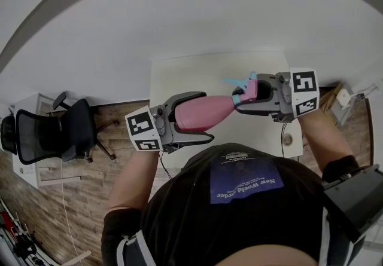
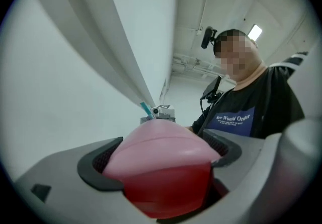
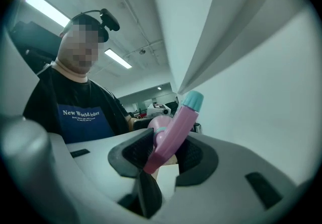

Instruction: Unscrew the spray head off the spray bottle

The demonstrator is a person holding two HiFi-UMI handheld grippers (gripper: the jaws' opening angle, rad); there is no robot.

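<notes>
Spray head [image 1: 246,87] is sitting clamped in our right fingers [image 3: 128,153], and we are gripping the bottle [image 1: 200,113] in our left fingers [image 2: 95,162], its long axis running level between them

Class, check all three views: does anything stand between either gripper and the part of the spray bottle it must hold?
Nothing visible does. The left gripper is shut on the body of the pink spray bottle, and the right gripper is shut on the spray head. The bottle is held above the white table.
</notes>
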